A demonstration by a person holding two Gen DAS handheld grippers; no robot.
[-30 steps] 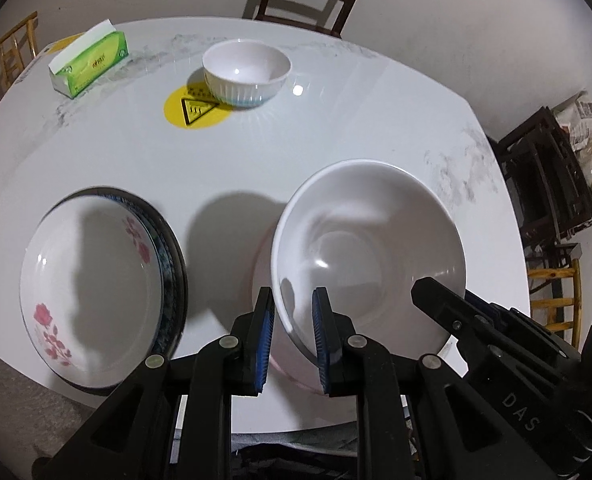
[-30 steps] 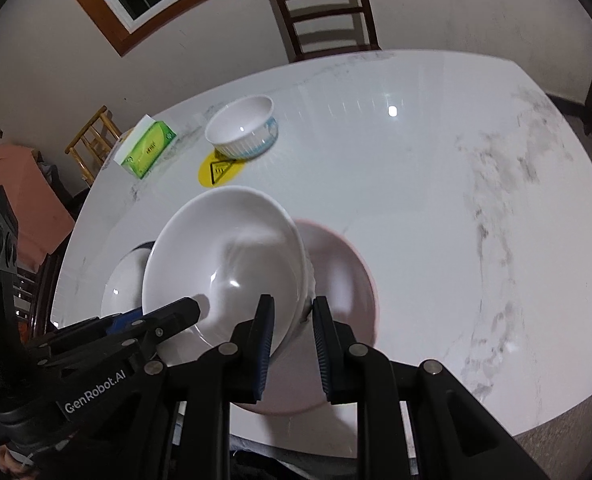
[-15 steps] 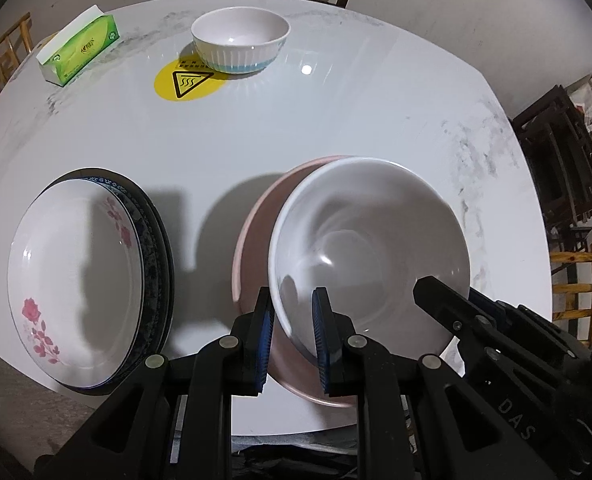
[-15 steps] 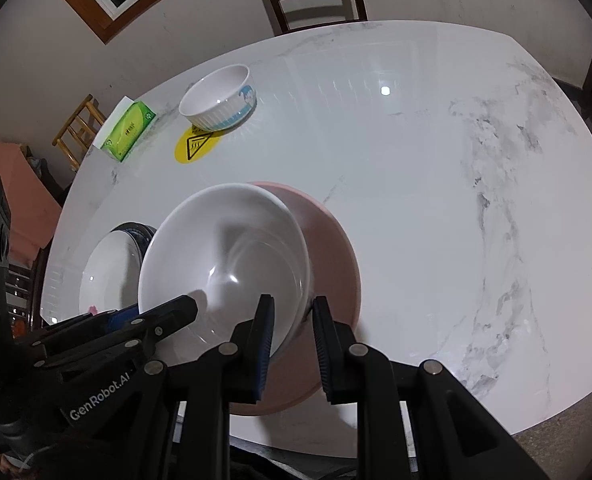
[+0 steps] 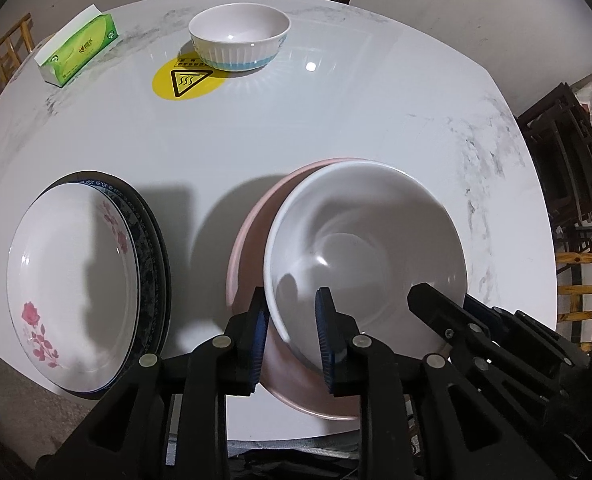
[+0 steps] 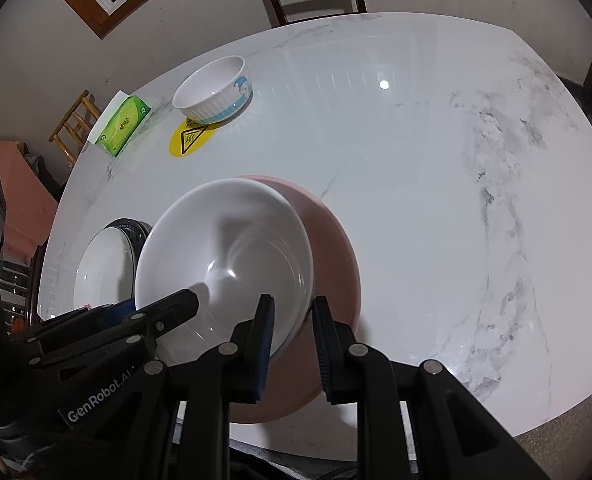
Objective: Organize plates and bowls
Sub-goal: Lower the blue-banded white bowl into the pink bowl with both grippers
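big white bowl sitting in pink plate, near table front edge. l gripper opening, bowl's near rim between pads; pad contact unclear. r gripper pinching opposite rim, narrow gap. plate's near part hidden by bowl + fingers. floral plate atop dark stack, lower plates mostly hidden.

Colours on the table
Plain white bowl in pink plate; rose-patterned white plate; white-marbled table.
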